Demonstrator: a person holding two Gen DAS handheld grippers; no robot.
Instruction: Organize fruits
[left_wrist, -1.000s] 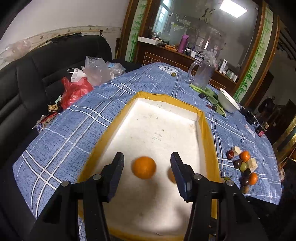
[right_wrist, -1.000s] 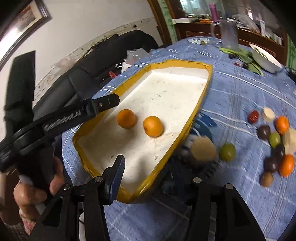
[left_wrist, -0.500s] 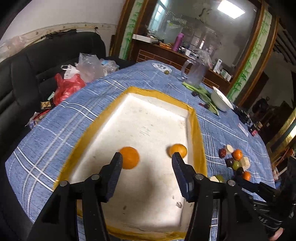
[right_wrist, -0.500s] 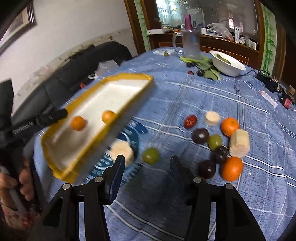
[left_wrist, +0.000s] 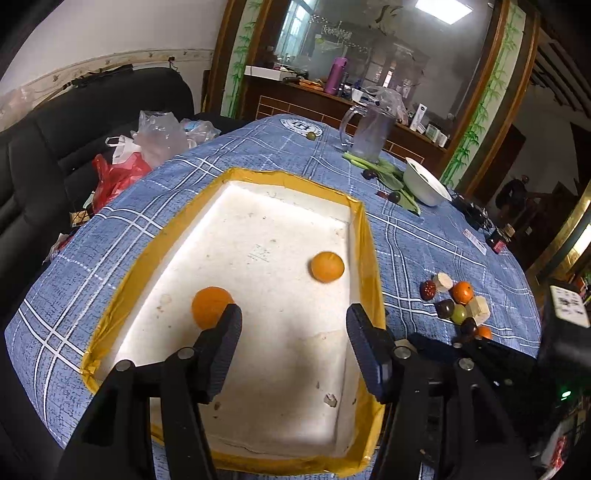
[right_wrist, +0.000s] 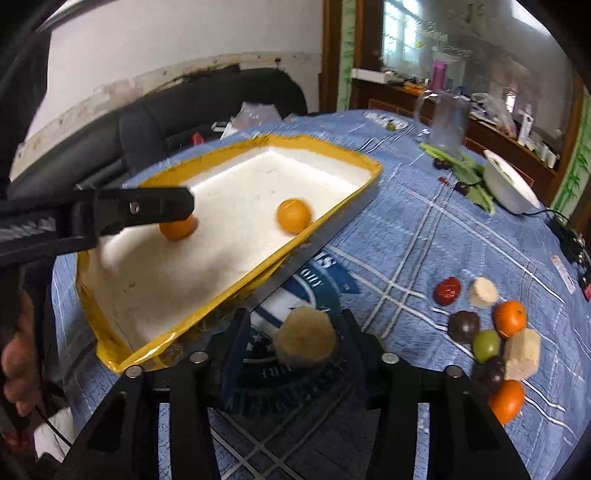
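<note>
Over the tray (left_wrist: 364, 258), my left tongs (left_wrist: 293, 319) hang with jaws spread wide, nothing between them. Left fingertip overlaps the near orange (left_wrist: 211, 306) in the left wrist view; can't tell if it touches. Second orange (left_wrist: 327, 266) sits further in, close to the tray's right wall, apart from the first. Tray is white foam with yellow tape on the rim, lying on the blue checked tablecloth (left_wrist: 155, 192).

Right tongs (right_wrist: 291, 326) are low over the cloth just beside the tray's near corner. A tan, roundish fruit (right_wrist: 306, 338) sits between the fingers. Jaws look fairly wide; can't tell if the pads are pressing on it, some motion blur here. The fruit rests over a dark blue printed logo (right_wrist: 314, 275) on the cloth.

In the right wrist view my left tongs (right_wrist: 184, 203) reach in from the left across the tray (right_wrist: 236, 286), tip above the near orange (right_wrist: 177, 228). Other orange (right_wrist: 293, 216) is near the tray's right rim.

Remaining fruit is clustered on the cloth to the right, well apart from the tray: red fruit (right_wrist: 447, 290), pale round piece (right_wrist: 483, 291), orange (right_wrist: 510, 318), dark brown one (right_wrist: 463, 325), green one (right_wrist: 487, 345), pale block (right_wrist: 522, 353), another orange (right_wrist: 508, 400).

Far end of the table: white bowl (right_wrist: 509, 188), clear jug (right_wrist: 447, 125), green leaves (right_wrist: 469, 177). Black sofa (left_wrist: 55, 147) with plastic bags (left_wrist: 155, 136) on the left.
</note>
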